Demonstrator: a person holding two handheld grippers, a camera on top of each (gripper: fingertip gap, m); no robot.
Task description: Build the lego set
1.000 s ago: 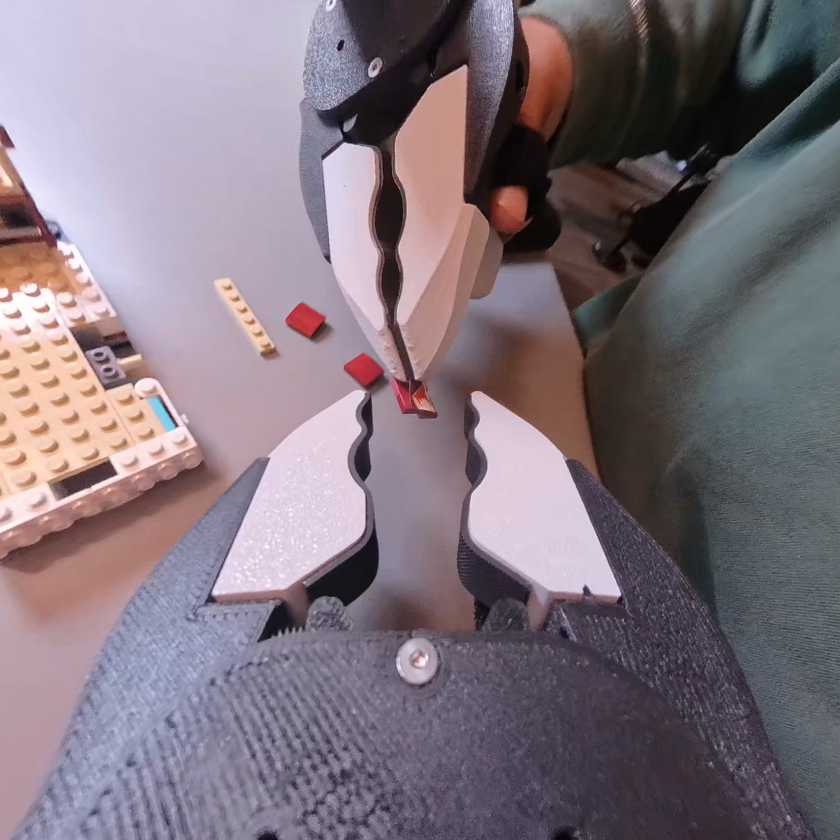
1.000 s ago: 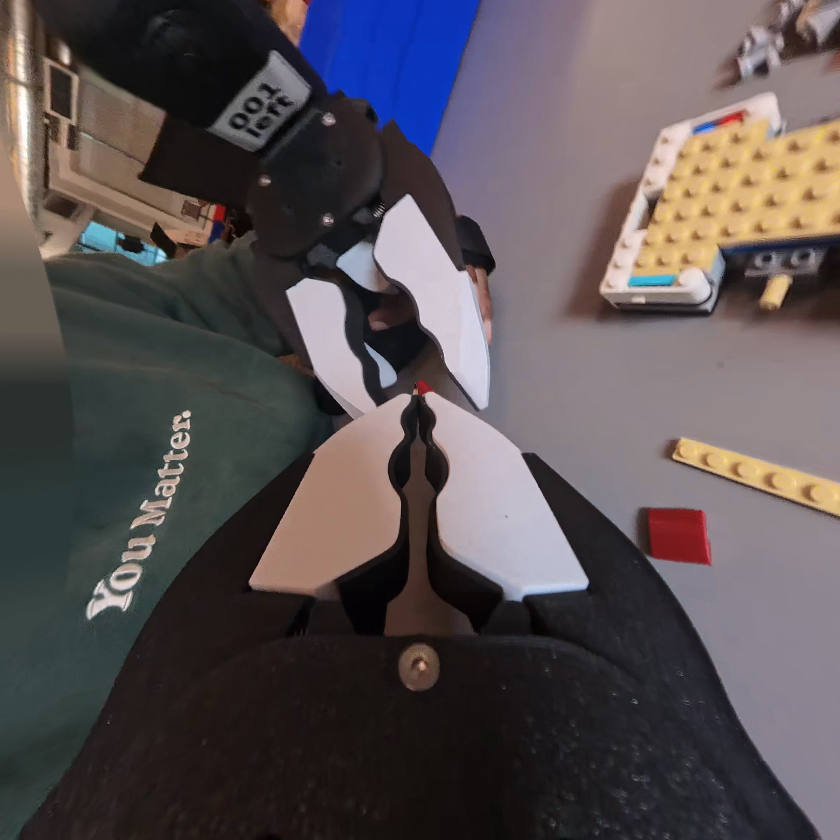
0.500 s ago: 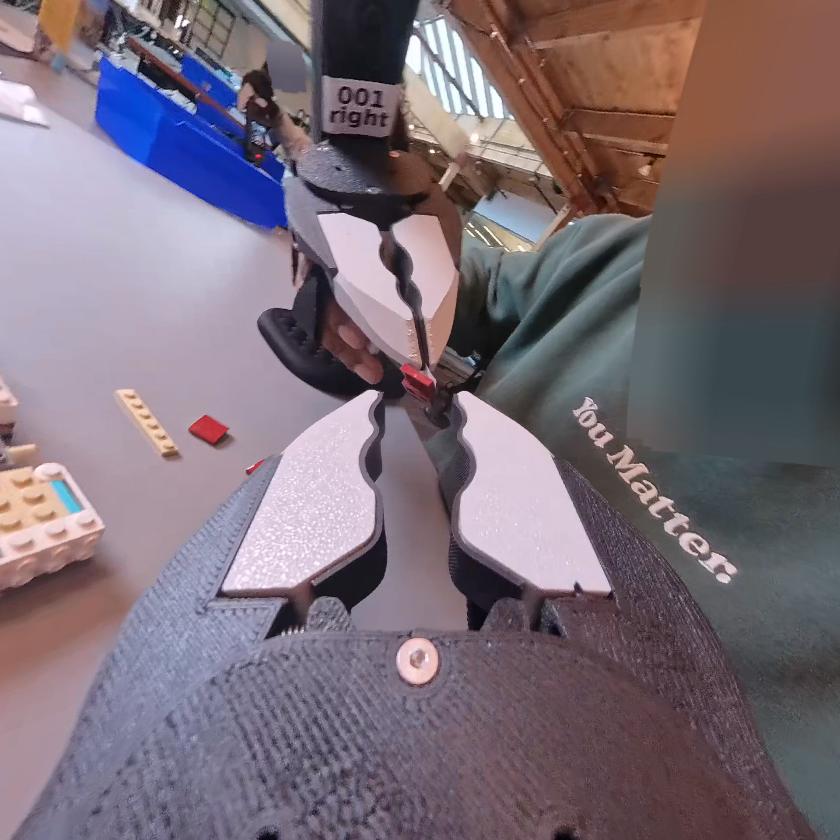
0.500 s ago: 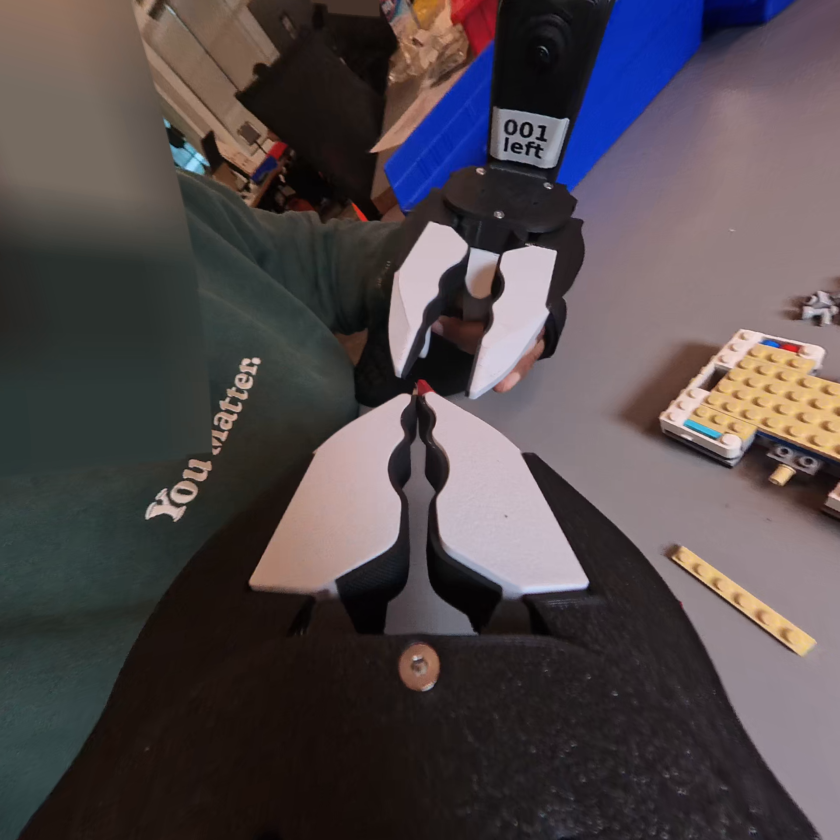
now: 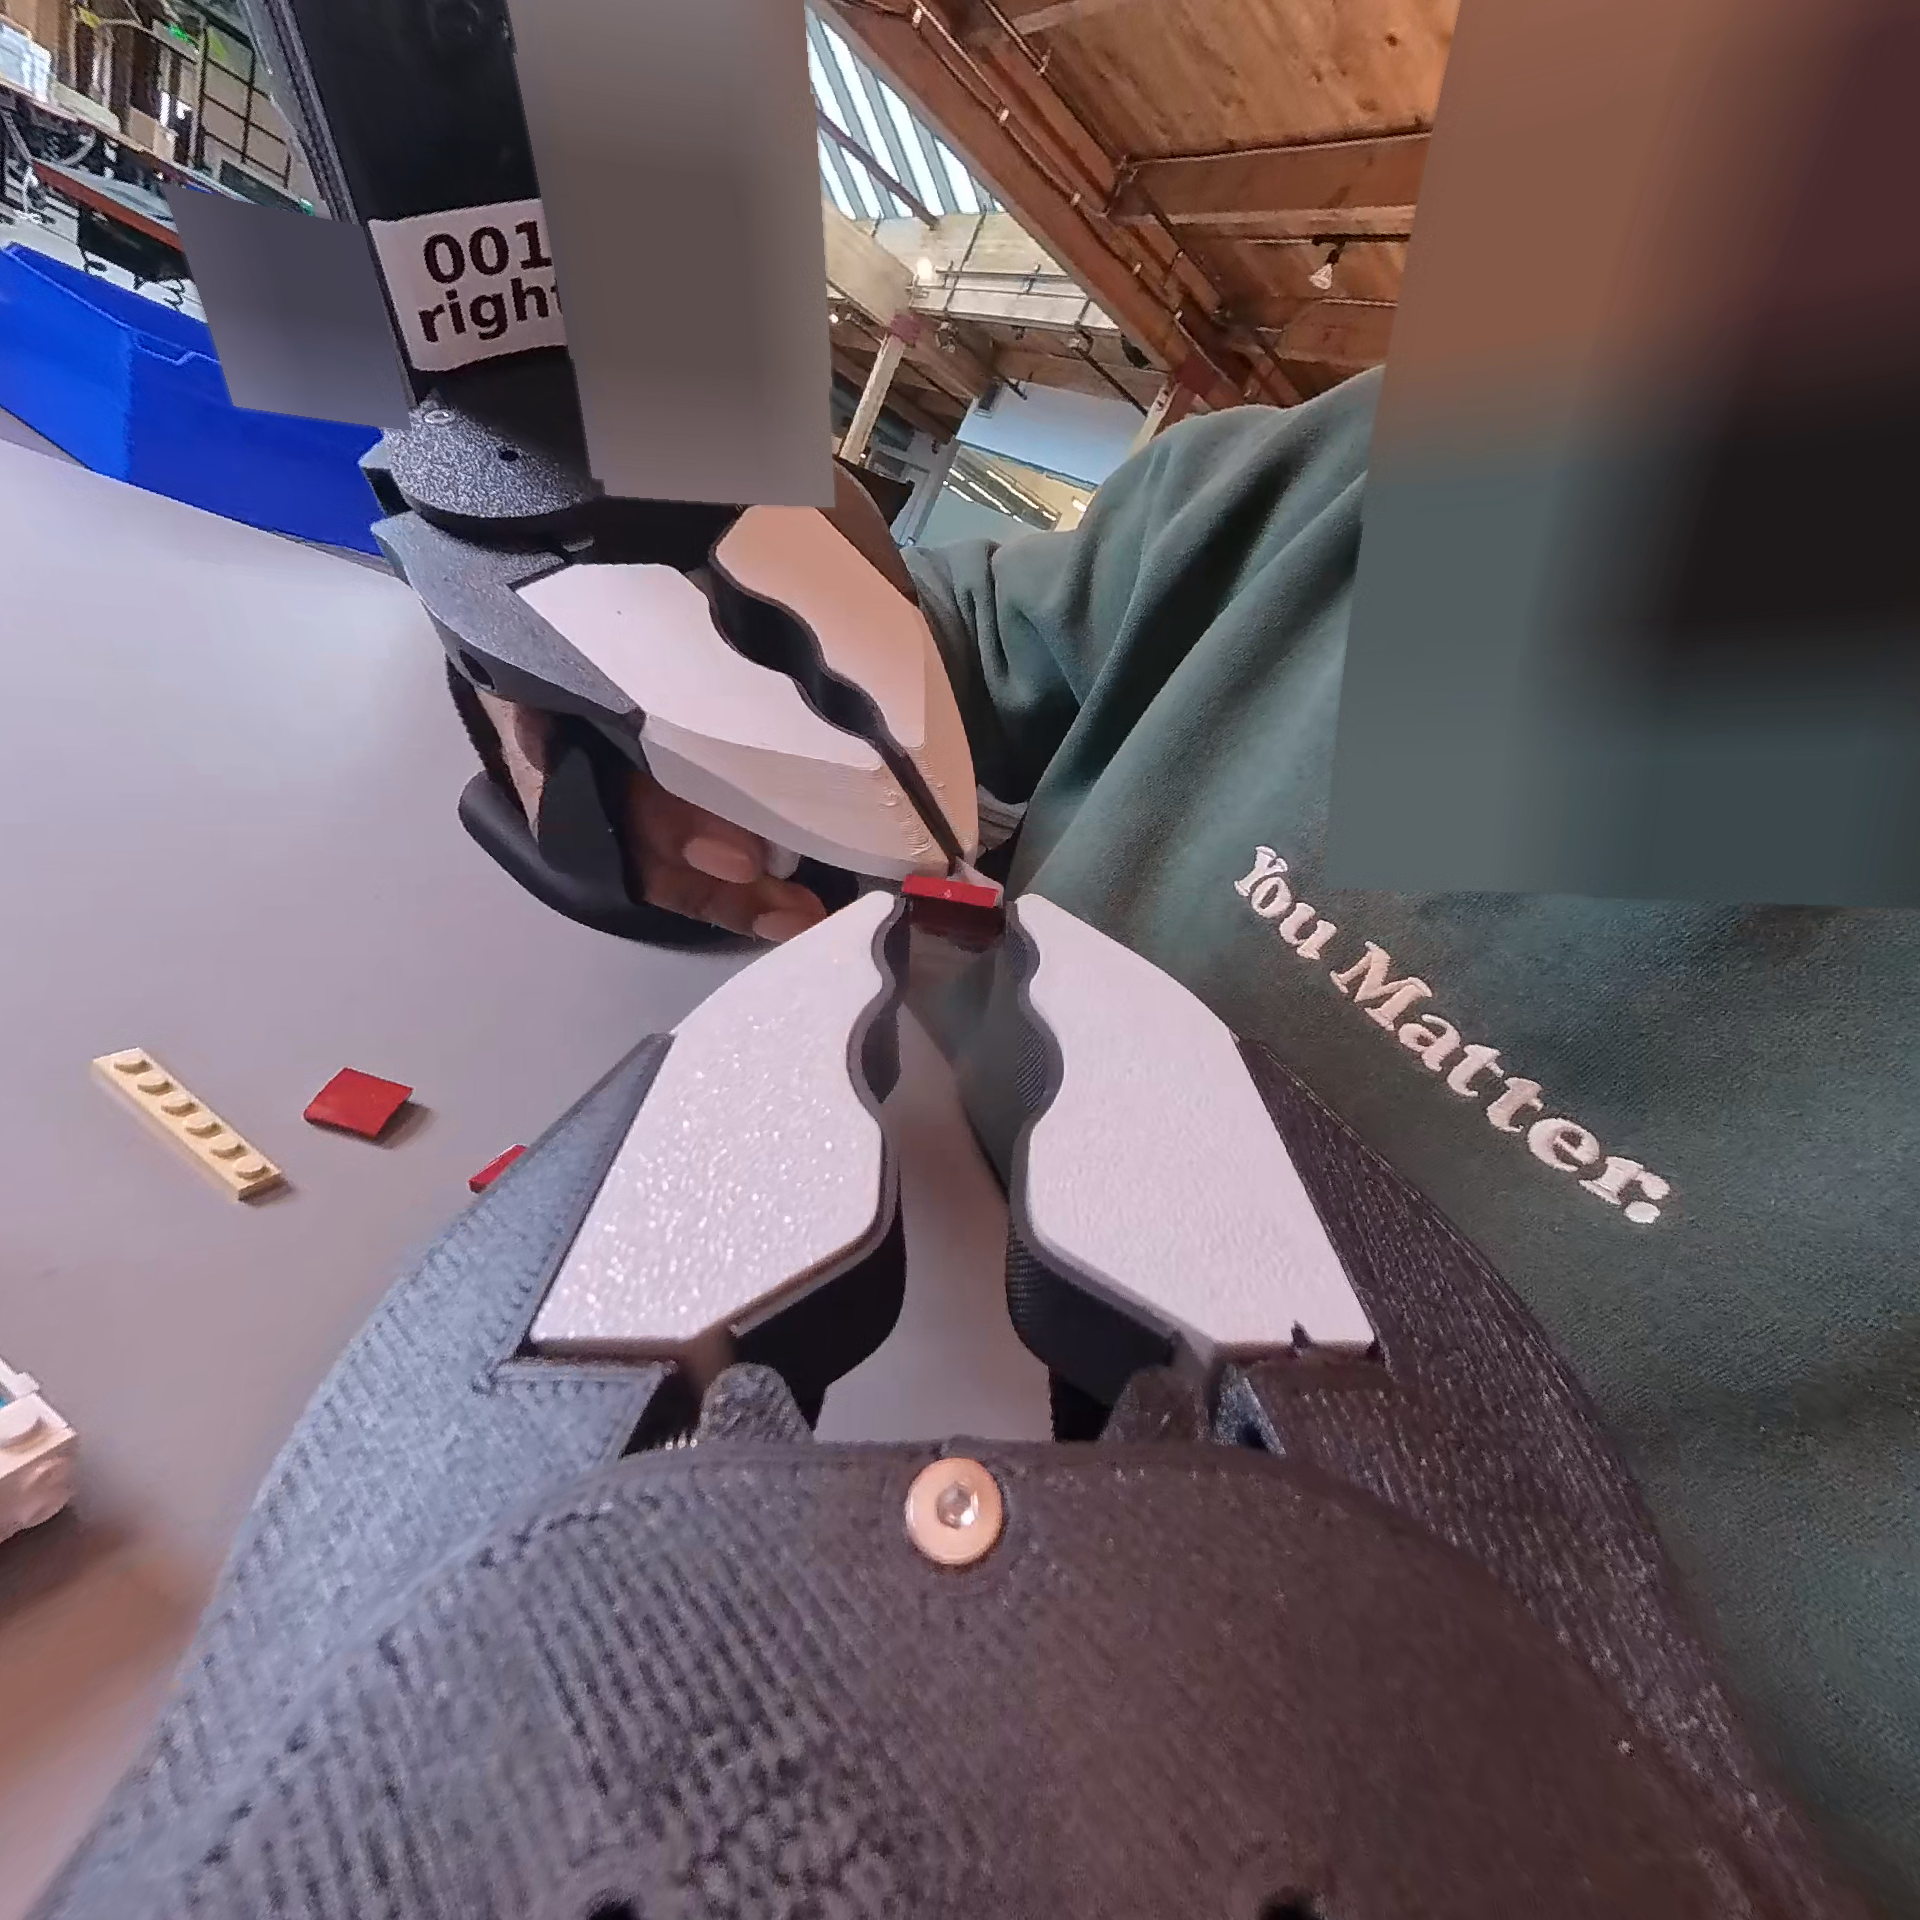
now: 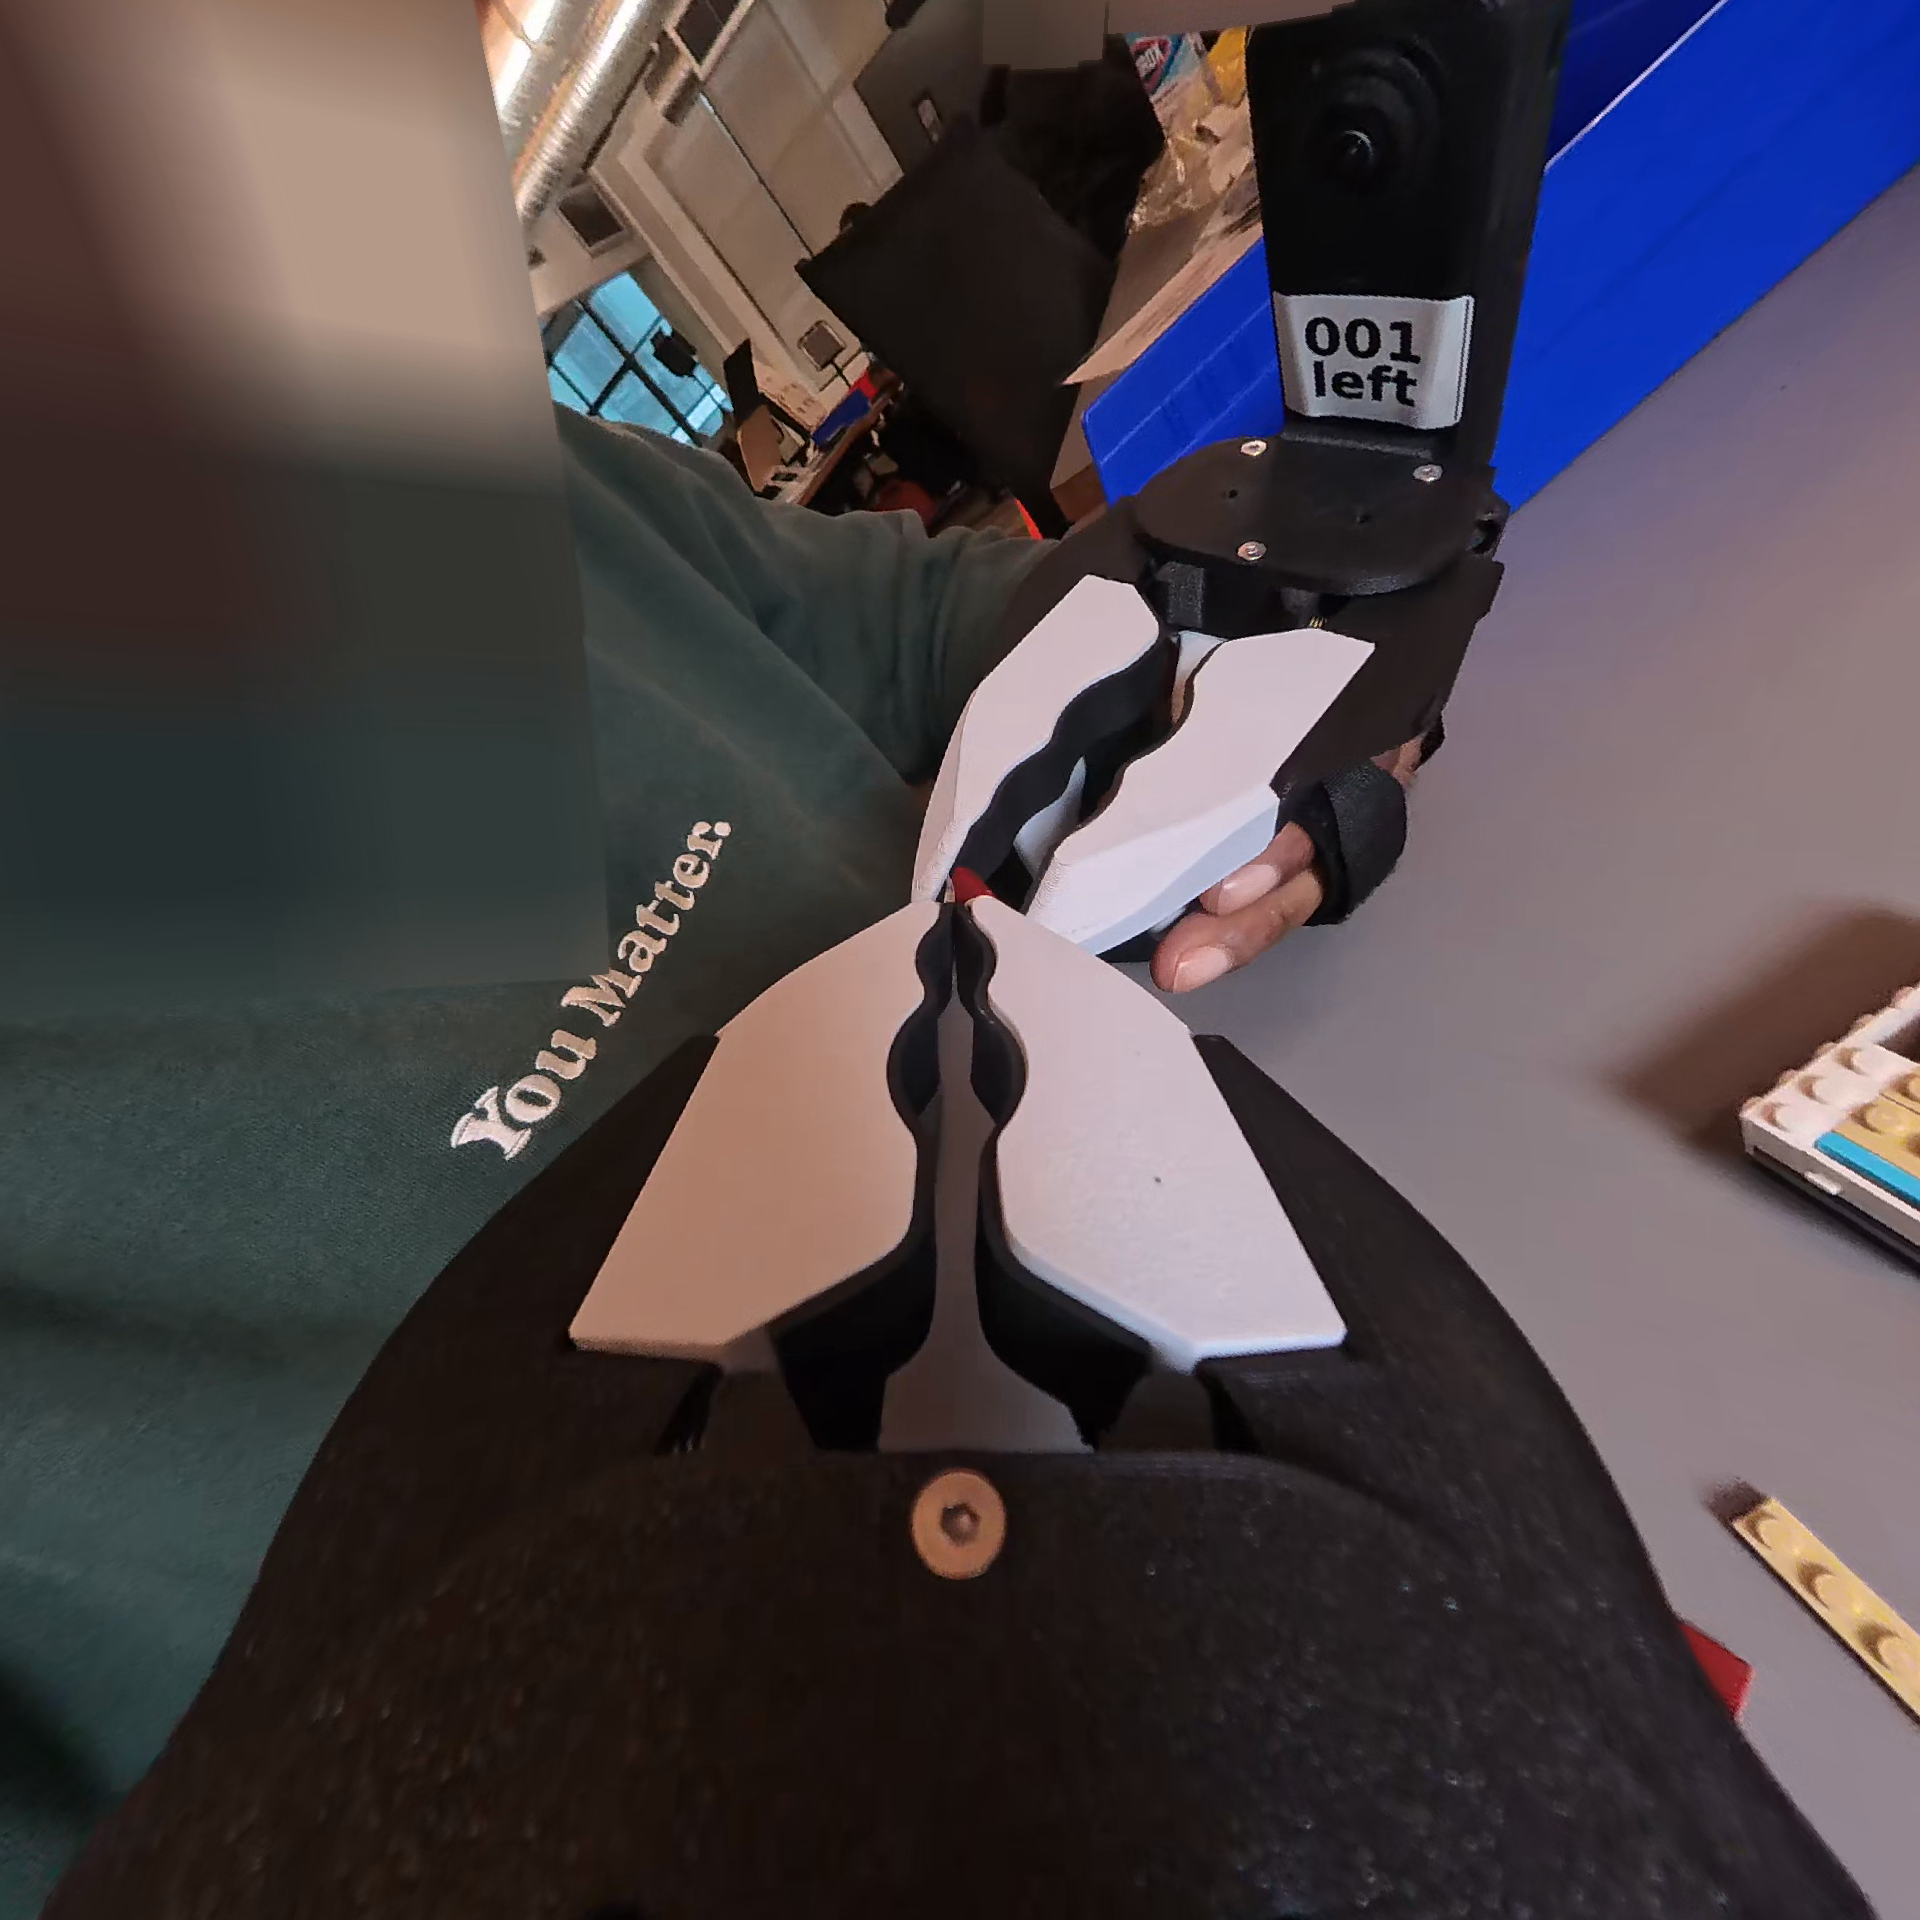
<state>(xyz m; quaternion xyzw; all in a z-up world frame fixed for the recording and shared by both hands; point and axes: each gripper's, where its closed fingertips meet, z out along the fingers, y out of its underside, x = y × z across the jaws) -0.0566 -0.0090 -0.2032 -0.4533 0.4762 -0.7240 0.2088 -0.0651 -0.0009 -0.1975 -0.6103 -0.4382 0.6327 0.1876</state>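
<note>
A small red lego piece is held in the air between both grippers, close to the person's green sweatshirt. My right gripper is shut on it; only a red sliver shows past its tips. In the left wrist view it comes in from the upper left and pinches the piece's top edge. My left gripper has its tips against both sides of the same piece, with a narrow gap behind them. In the right wrist view it points down at my tips.
On the grey table lie a tan studded strip, a red tile and a second red tile half hidden. The white and tan lego build is at the table's side. Blue bins stand behind. The tips of both grippers are at nearly the same place.
Both grippers have lifted and tilted up from the table towards the person. My left gripper's jaws have narrowed around the red piece that my right gripper holds.
</note>
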